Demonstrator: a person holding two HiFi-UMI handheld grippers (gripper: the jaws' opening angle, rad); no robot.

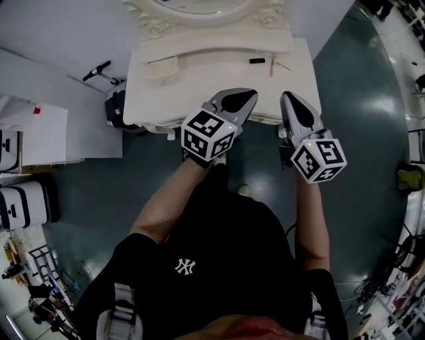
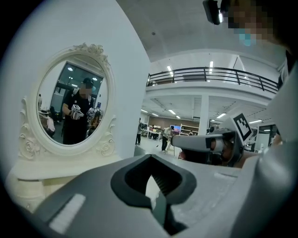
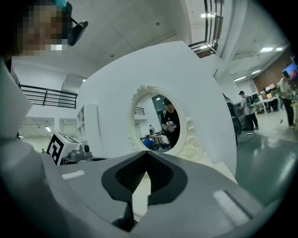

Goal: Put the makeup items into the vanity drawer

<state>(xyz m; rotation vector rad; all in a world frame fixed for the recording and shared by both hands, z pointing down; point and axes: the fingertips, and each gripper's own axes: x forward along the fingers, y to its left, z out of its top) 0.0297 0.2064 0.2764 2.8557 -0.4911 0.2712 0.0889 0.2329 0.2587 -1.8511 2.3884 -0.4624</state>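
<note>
The white vanity [image 1: 199, 93] stands just ahead of me, its oval mirror [image 1: 199, 8] at the back. On its top, at the right rear, lie a small black item [image 1: 256, 60], a pinkish stick [image 1: 271, 66] and a thin stick [image 1: 283, 66]. A small raised box [image 1: 163, 68] sits at the left rear. No open drawer shows. My left gripper [image 1: 246, 97] and right gripper [image 1: 289, 99] hover side by side over the vanity's front edge, both shut and empty. The mirror [image 2: 65, 111] fills the left gripper view's left side, with my left gripper [image 2: 150, 155] below it. The right gripper [image 3: 147, 152] points at the mirror [image 3: 158, 123].
A black device [image 1: 116, 106] stands on the floor at the vanity's left corner. White cabinets [image 1: 40, 136] and storage boxes [image 1: 23, 202] line the left side. Cables and gear [image 1: 398, 265] crowd the right edge. A white wall panel rises behind the vanity.
</note>
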